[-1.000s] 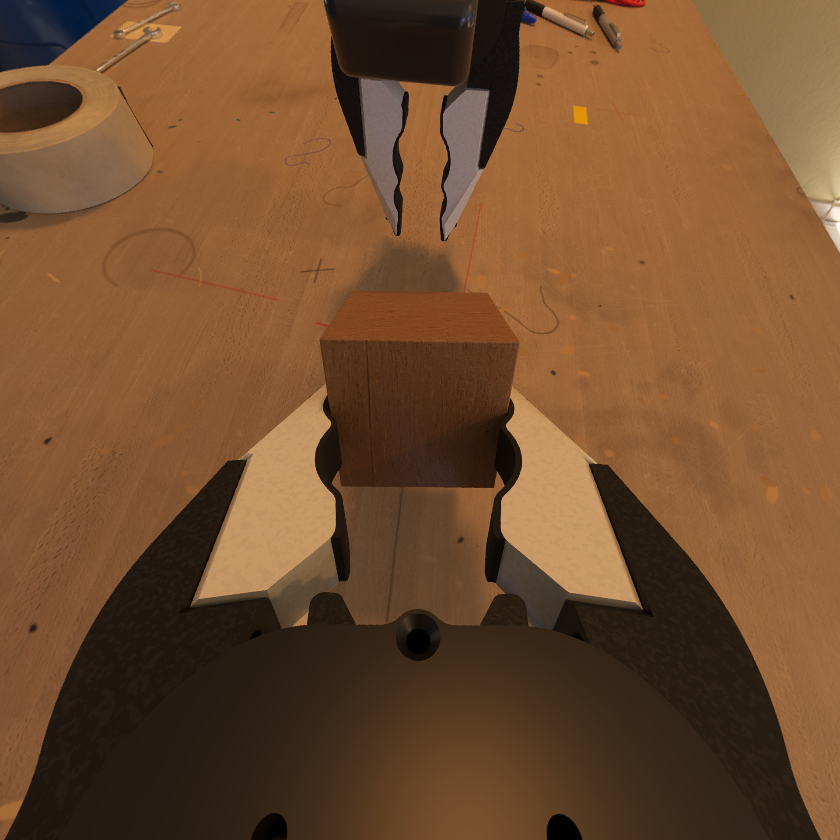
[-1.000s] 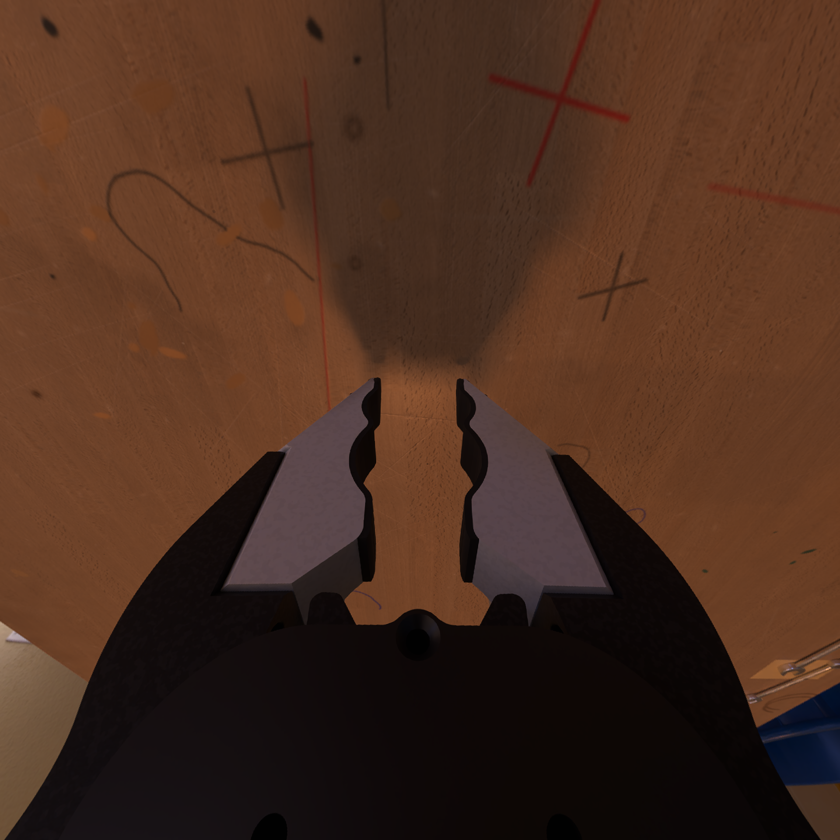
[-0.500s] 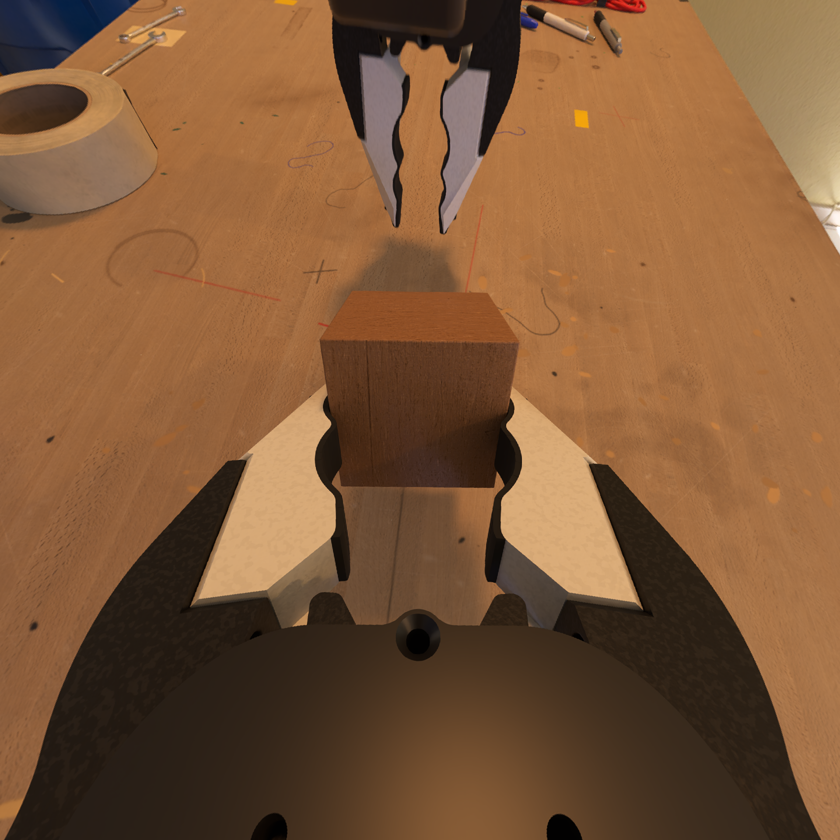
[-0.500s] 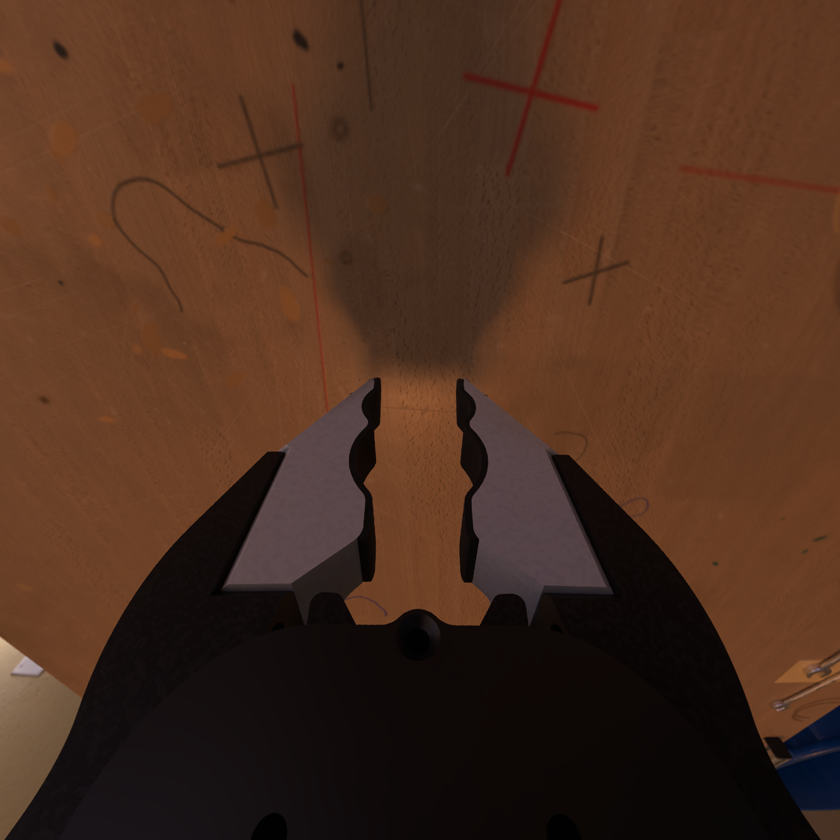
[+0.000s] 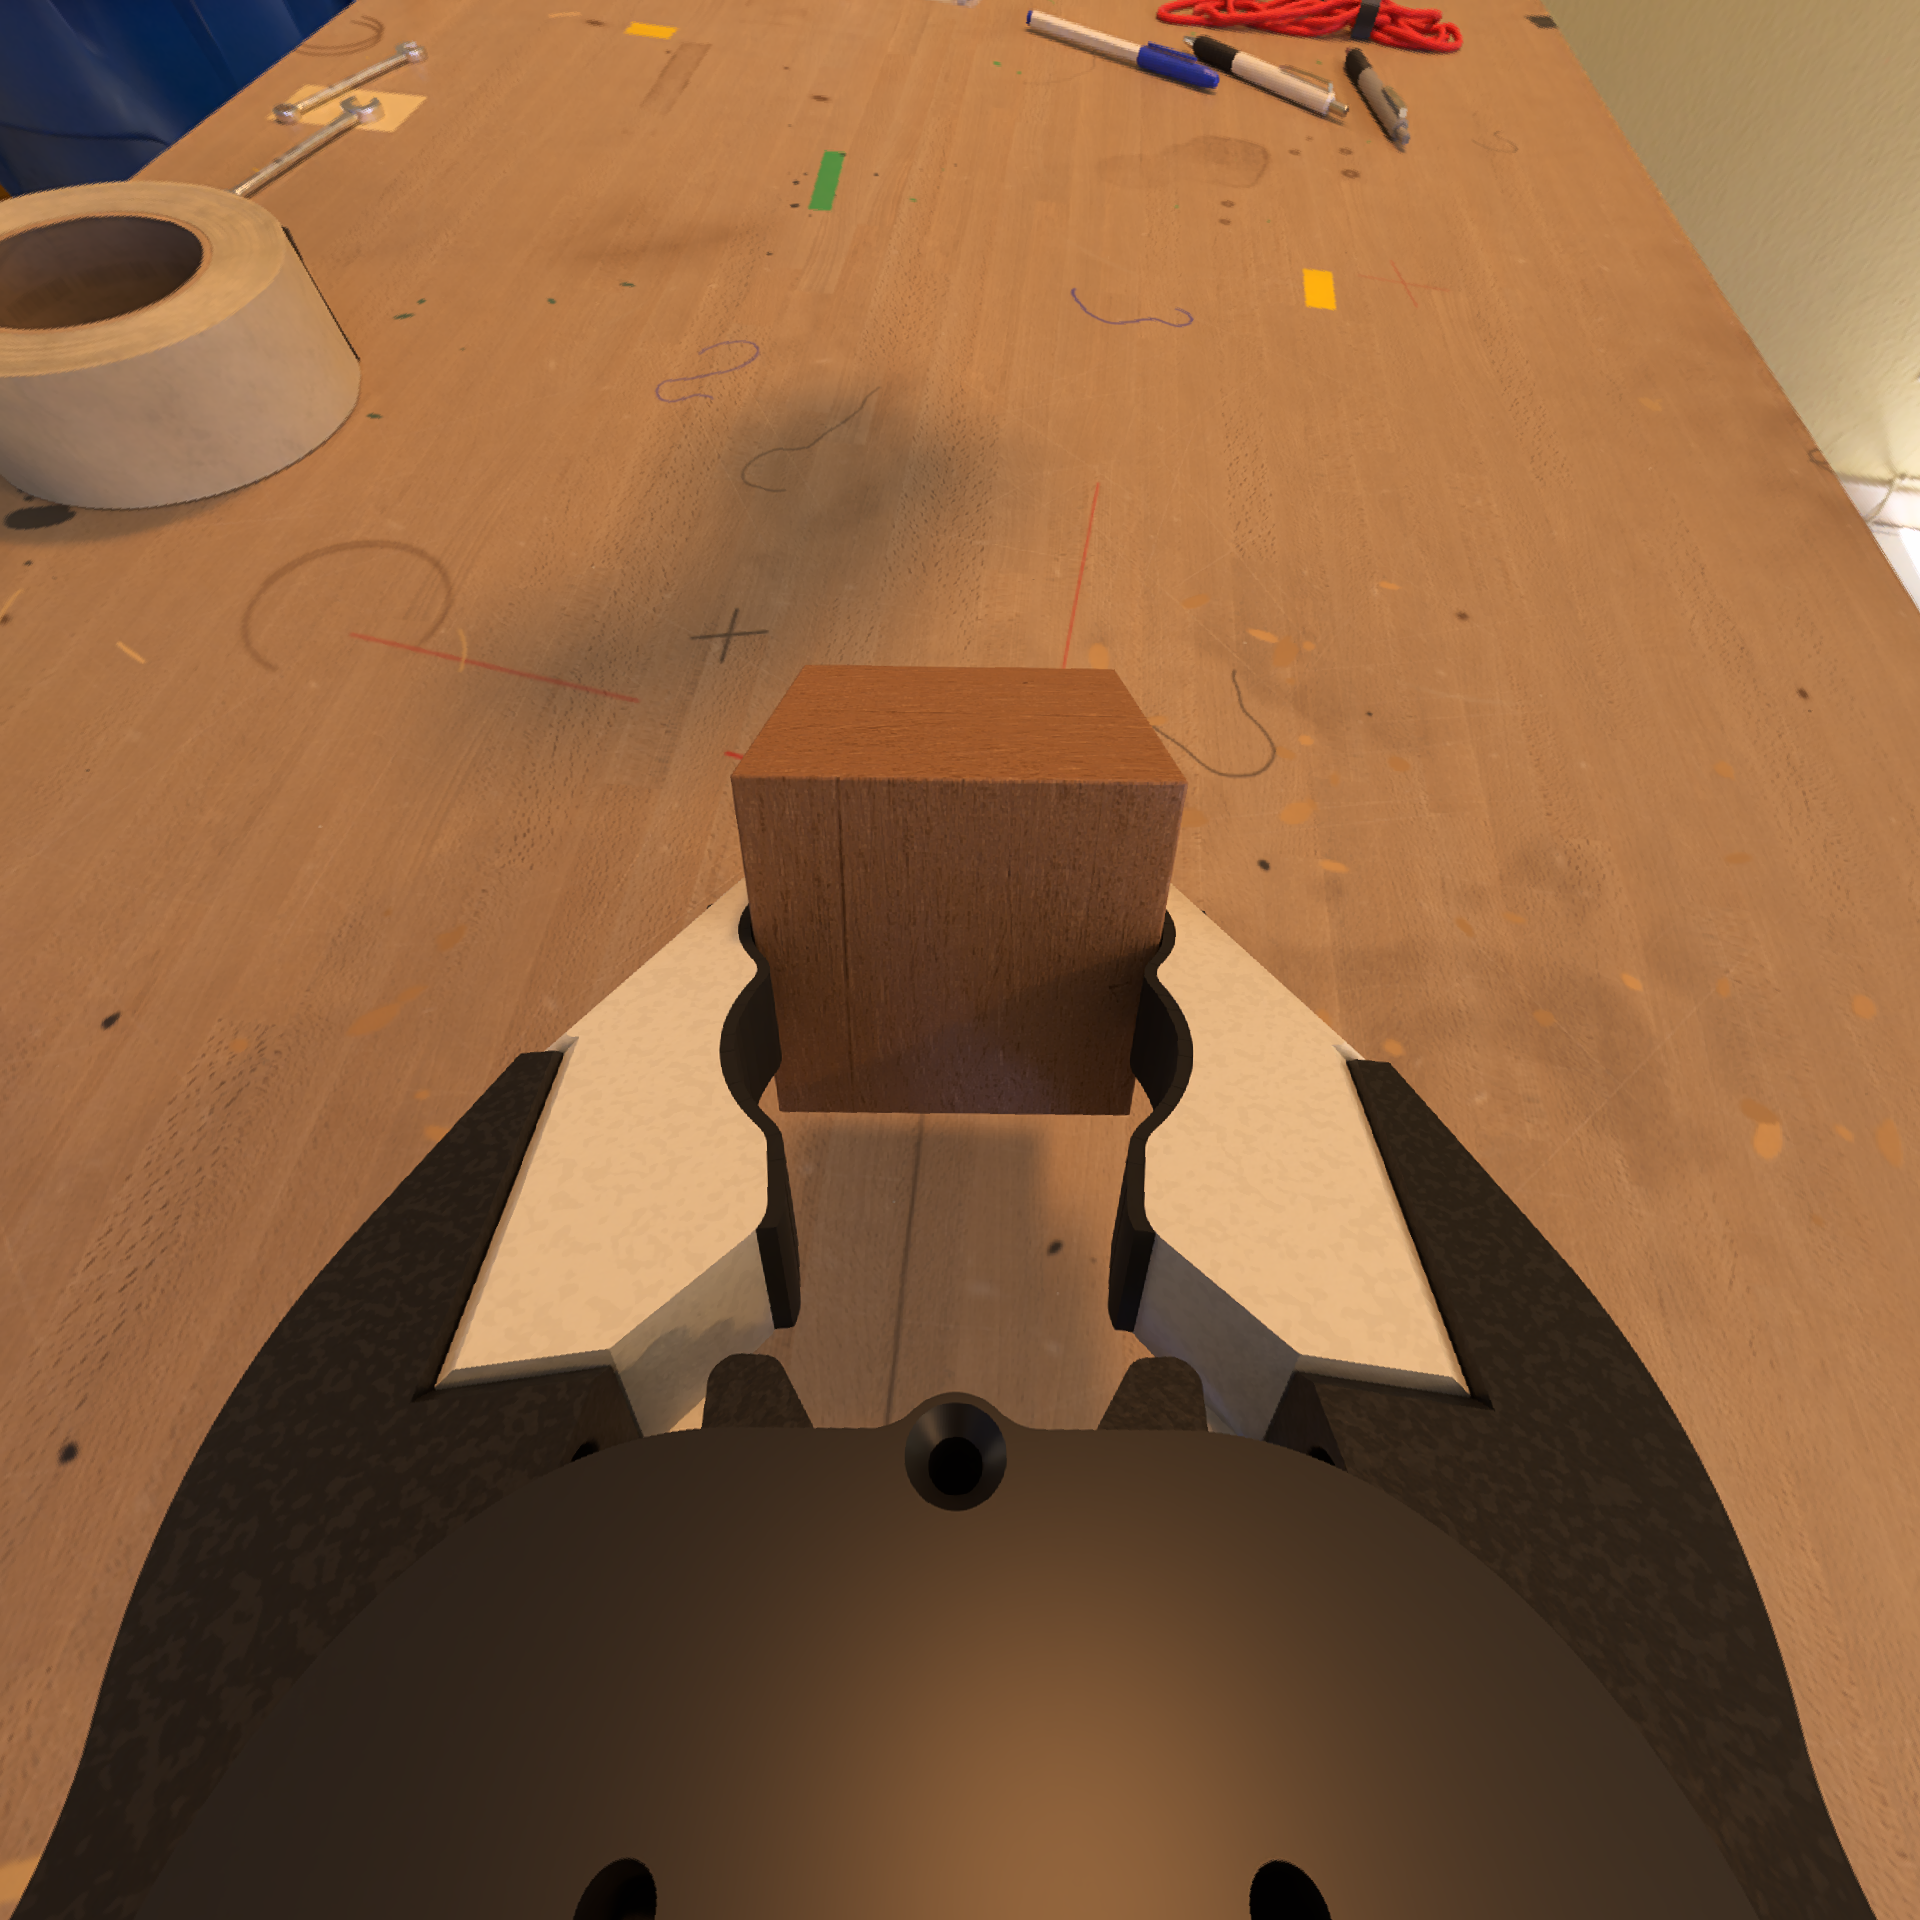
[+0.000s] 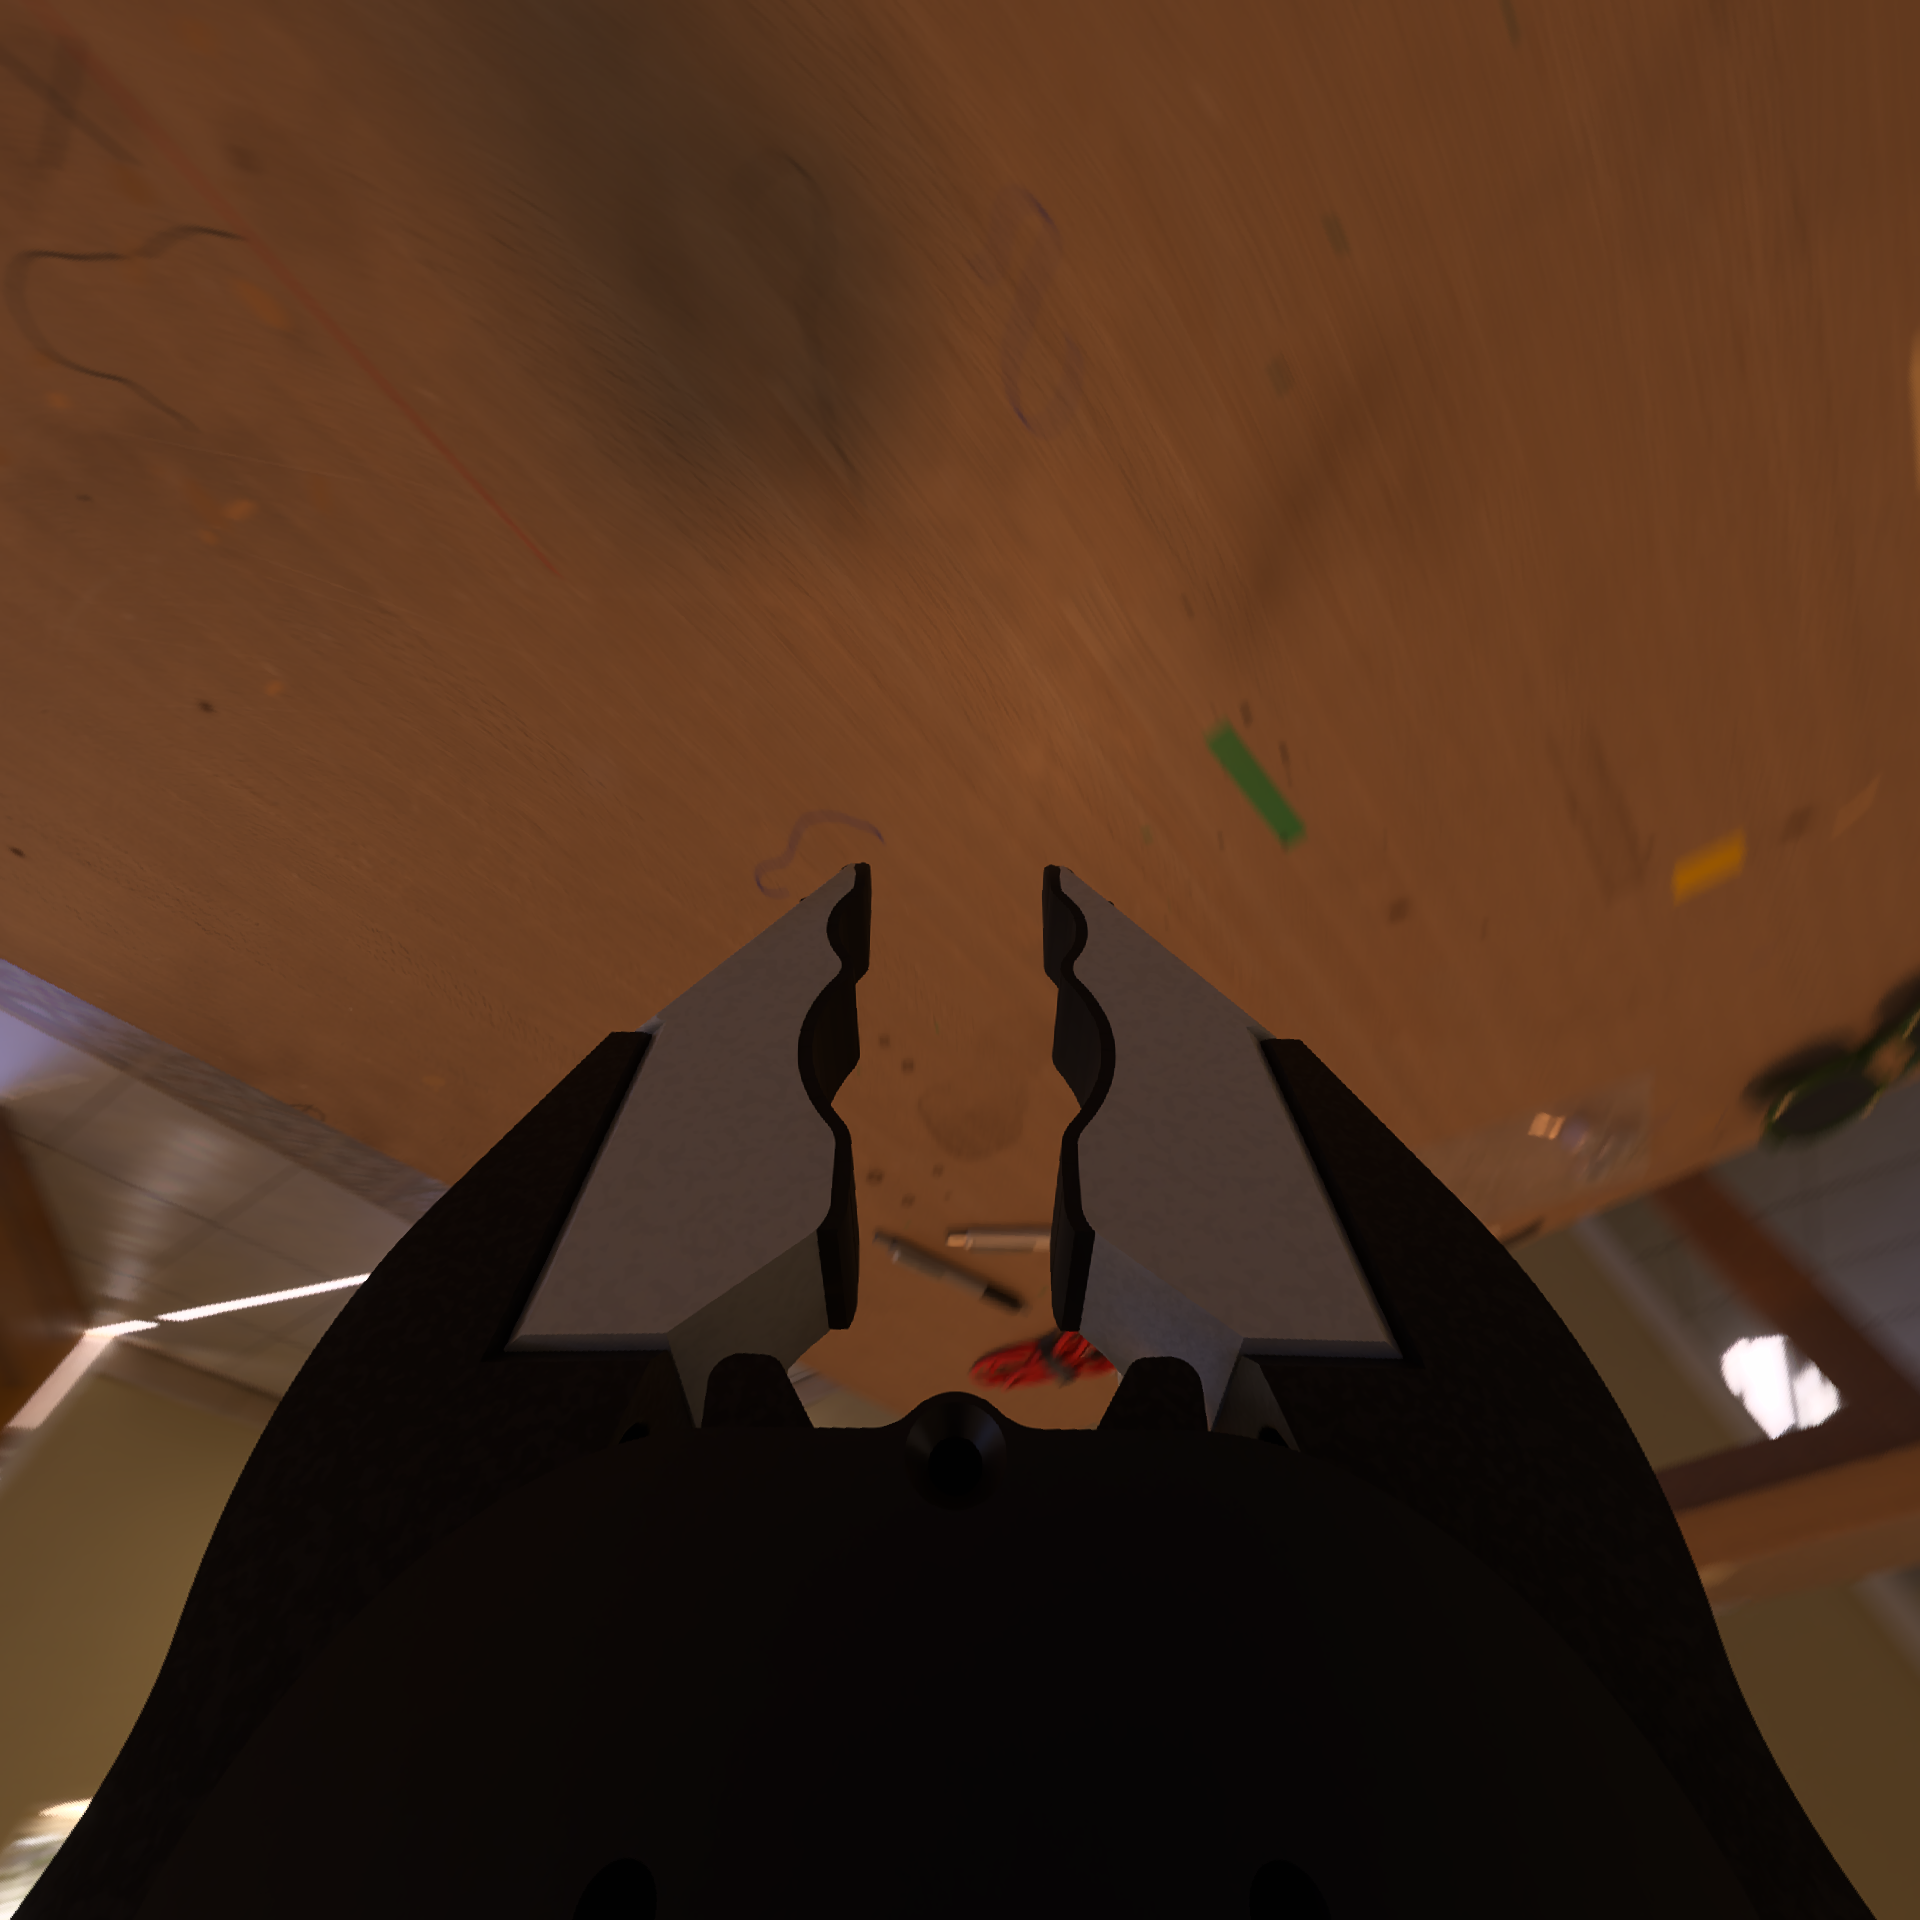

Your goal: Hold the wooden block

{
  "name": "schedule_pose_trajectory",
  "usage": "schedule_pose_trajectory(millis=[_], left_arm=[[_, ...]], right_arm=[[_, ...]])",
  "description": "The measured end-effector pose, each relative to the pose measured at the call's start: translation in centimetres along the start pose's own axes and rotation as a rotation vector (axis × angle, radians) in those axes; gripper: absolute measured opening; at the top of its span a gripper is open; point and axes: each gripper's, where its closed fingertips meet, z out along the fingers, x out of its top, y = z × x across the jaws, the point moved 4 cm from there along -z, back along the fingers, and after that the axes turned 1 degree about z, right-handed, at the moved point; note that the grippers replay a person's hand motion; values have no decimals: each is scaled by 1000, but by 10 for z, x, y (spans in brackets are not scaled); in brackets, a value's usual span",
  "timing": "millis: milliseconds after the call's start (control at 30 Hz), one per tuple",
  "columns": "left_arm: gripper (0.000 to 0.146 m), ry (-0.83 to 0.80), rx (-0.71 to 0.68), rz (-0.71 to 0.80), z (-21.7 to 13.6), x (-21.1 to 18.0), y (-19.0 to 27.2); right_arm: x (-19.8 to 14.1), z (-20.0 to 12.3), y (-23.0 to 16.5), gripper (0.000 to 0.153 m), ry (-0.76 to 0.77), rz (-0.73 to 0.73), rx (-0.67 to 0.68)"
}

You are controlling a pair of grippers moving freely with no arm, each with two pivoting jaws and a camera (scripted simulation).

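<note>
The wooden block (image 5: 956, 810) is a brown cube, upright, clamped between the cream fingertips of my left gripper (image 5: 958, 914) low over the wooden table (image 5: 1455, 831). The fingertips press on its left and right faces. I cannot tell whether its base touches the table. My right gripper (image 6: 956, 873) is open and empty above the table, well away from the block. It does not show in the left wrist view, and the block does not show in the right wrist view, which is blurred by motion.
A big roll of tape (image 5: 145, 332) sits at the left, with wrenches (image 5: 343, 94) behind it. Markers (image 5: 1226, 62) and a red cord (image 5: 1309, 16) lie at the far end. The table's edge (image 5: 1766, 343) runs along the right. The markers (image 6: 945, 1268) also show in the right wrist view.
The right gripper, which hung just beyond the block, has pulled away out of the left wrist view and swung toward the table's far end. The left gripper and block have not moved.
</note>
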Motion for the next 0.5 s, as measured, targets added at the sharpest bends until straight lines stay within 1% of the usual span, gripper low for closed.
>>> schedule_pose_trajectory(millis=[133,267,367,500], left_arm=[[68,8,1,-6,-1,1,0],[68,24,-6,-7,-3,3,1],[68,33,-12,-3,-4,4,1],[68,50,-27,1,-4,4,3]], right_arm=[[-61,-7,51,33,-68,261,-9],[-110,3,83,33,-97,470,-25],[-136,18,94,33,-103,584,-28],[-154,43,97,33,-108,685,-24]])
